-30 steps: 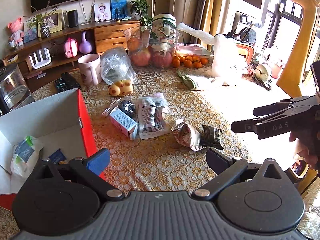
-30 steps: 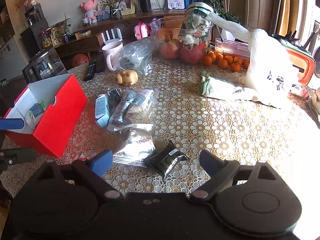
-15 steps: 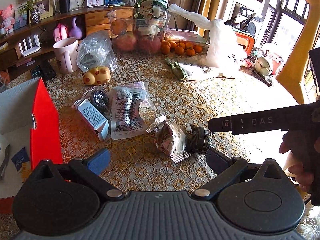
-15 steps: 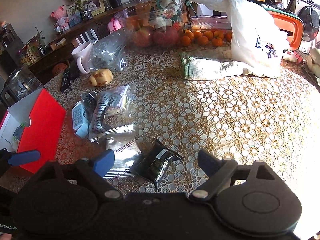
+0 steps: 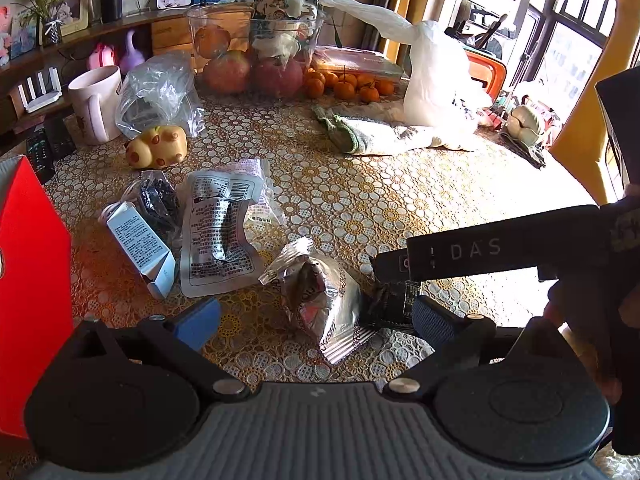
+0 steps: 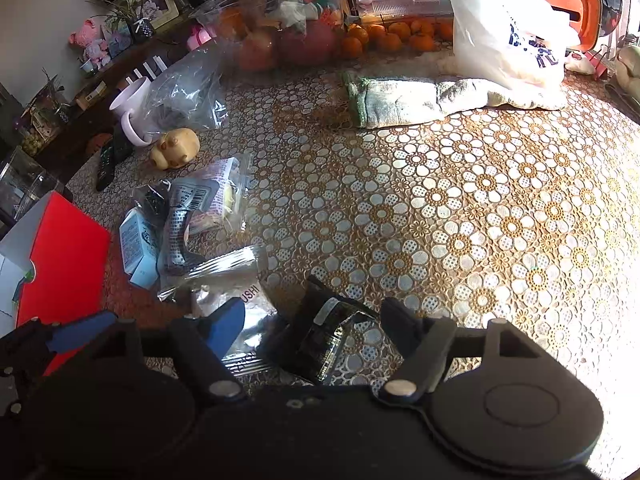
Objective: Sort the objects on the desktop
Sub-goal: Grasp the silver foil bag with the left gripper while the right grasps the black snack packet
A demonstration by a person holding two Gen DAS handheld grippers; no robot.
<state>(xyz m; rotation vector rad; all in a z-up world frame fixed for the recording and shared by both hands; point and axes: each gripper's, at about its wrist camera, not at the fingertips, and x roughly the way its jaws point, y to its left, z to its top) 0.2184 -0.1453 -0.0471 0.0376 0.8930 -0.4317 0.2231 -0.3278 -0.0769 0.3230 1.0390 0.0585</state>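
A small black packet (image 6: 324, 336) lies on the lace tablecloth between the open fingers of my right gripper (image 6: 312, 320); in the left wrist view it (image 5: 390, 304) sits under the right gripper's finger (image 5: 492, 252). A silver foil snack bag (image 5: 320, 296) lies beside it, between the open fingers of my left gripper (image 5: 316, 320); it also shows in the right wrist view (image 6: 236, 276). Further left lie a printed grey pouch (image 5: 220, 232), a small blue-white carton (image 5: 140, 248) and a dark packet (image 5: 158, 200). The red box (image 5: 32, 280) stands at the left.
A yellow pig toy (image 5: 158, 148), a pink mug (image 5: 94, 102), a clear plastic bag (image 5: 160, 92), a fruit bowl (image 5: 252, 56), oranges (image 5: 348, 86), a folded towel (image 5: 384, 136) and a white plastic bag (image 5: 436, 80) stand at the back. Remotes (image 5: 44, 148) lie far left.
My right gripper has moved down and forward until its open fingers straddle the black packet. My left gripper has swung right, away from the red box, toward the foil bag.
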